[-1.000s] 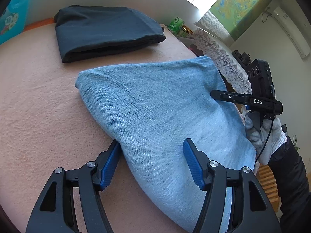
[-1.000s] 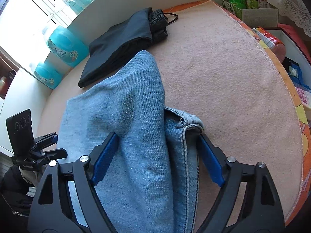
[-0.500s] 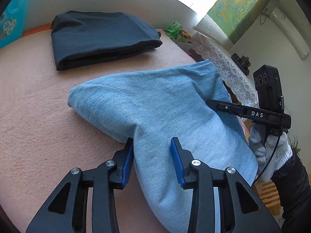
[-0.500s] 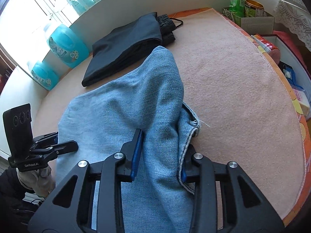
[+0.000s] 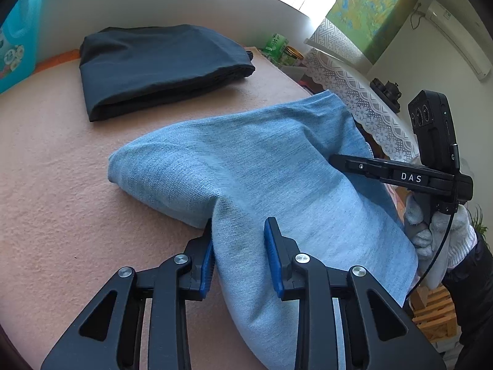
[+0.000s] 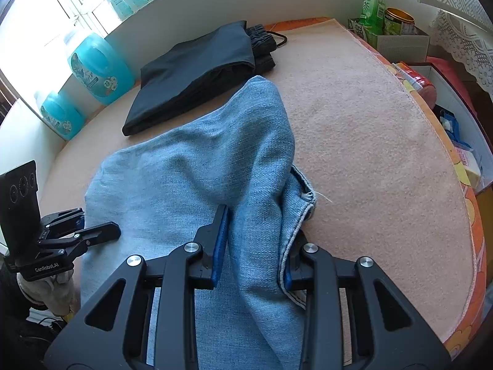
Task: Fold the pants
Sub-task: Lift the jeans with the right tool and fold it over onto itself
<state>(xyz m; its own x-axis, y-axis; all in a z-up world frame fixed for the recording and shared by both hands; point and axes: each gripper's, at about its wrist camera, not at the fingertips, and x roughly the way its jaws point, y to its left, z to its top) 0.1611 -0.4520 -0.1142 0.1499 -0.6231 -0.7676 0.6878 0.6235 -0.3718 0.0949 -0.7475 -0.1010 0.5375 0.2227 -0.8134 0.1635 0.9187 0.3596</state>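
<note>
The left tool [image 5: 238,248] was clamped on a bunched ridge of the light-blue denim pants [image 5: 262,166], blue pads pressed into the fabric from both sides. Same deal on the other side: the right tool [image 6: 254,246] was pinched onto a thick gather near the frayed hem edge [image 6: 303,195], with one pad mostly hidden behind the cloth.

From both tools the pants ran forward and away, so the long axis was lined up pretty much with the fingers, and the far folded end was left resting on the peach-coloured fuzzy table cover [image 6: 369,141]. The near end was held up off the surface between the two tools, which were spaced across the width of the garment, left on one edge and right on the other. Neither tool looked clearly nearer to the far fold; both were gripped at the same end.

So the next fold, it's guessed, would have to be carried straight ahead along that axis, toward the folded black pants [image 5: 160,64] parked just beyond the denim near the white wall [image 6: 215,9]. Not much gap was left there, so overshooting onto the black pile could be a risk.
</note>
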